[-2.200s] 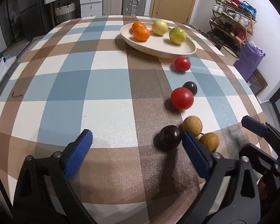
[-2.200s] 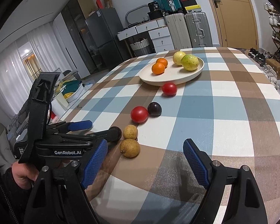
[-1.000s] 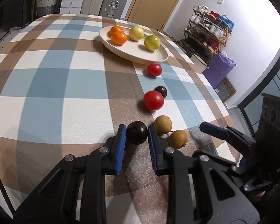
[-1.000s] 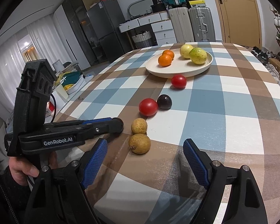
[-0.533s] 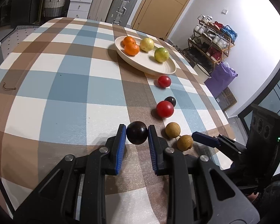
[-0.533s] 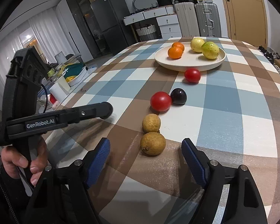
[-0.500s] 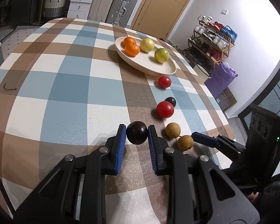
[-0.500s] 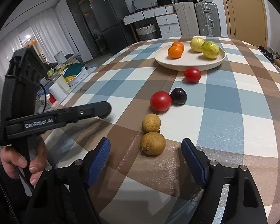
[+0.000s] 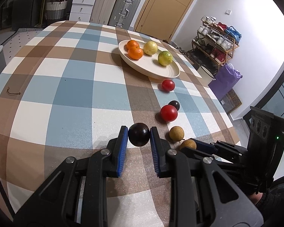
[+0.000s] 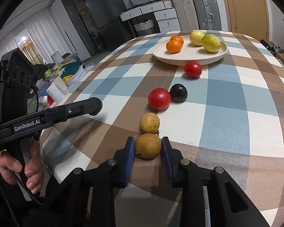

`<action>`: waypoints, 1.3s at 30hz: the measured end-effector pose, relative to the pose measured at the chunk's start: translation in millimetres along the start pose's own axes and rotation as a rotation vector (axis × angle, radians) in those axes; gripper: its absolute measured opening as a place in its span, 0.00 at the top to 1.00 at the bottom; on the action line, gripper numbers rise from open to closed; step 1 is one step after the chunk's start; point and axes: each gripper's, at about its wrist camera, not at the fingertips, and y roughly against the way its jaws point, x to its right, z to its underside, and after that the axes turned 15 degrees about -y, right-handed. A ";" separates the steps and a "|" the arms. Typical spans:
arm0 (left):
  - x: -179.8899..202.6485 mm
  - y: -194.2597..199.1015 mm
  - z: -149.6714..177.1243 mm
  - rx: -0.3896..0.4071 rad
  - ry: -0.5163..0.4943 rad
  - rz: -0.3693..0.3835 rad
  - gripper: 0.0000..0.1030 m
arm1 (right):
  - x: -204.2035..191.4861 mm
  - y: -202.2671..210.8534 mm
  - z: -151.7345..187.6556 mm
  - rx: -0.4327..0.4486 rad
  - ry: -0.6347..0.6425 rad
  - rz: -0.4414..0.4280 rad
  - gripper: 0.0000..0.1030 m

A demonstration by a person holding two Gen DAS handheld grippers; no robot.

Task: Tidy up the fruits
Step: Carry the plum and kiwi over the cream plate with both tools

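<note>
My left gripper (image 9: 138,135) is shut on a dark round fruit (image 9: 138,134) and holds it above the checked tablecloth. My right gripper (image 10: 148,147) is shut on a brown round fruit (image 10: 148,146) that rests on the table near its front edge. A second brown fruit (image 10: 149,123) touches it just beyond. Farther on lie a red tomato (image 10: 159,98), a dark plum (image 10: 178,92) and a smaller red tomato (image 10: 193,69). A cream plate (image 10: 187,59) at the far end holds two oranges (image 10: 173,46) and two yellow-green fruits (image 10: 211,43).
The table's right edge (image 9: 227,113) runs close to the fruit row. A small brown scrap (image 9: 13,93) lies on the cloth at the left. Suitcases, drawers and a shoe rack stand beyond the table. The left gripper's body (image 10: 47,115) reaches over the table's left side.
My right gripper has moved forward and closed on the nearest brown fruit. My left gripper has lifted the dark fruit higher off the table.
</note>
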 end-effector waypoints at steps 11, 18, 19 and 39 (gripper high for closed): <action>3.6 -8.7 -11.8 -0.024 -0.004 0.003 0.80 | 10.6 13.2 -6.6 0.033 -0.046 -0.041 0.72; 7.1 -24.6 -36.4 -0.034 -0.027 -0.008 0.80 | 13.6 27.0 -21.3 0.079 -0.066 -0.103 0.72; 7.9 -27.6 -40.5 -0.035 -0.029 -0.008 0.80 | 13.5 28.3 -24.3 0.084 -0.063 -0.109 0.72; 10.7 -97.4 -158.7 -0.022 -0.078 0.025 0.80 | 37.4 12.9 -123.0 0.151 -0.041 -0.106 0.72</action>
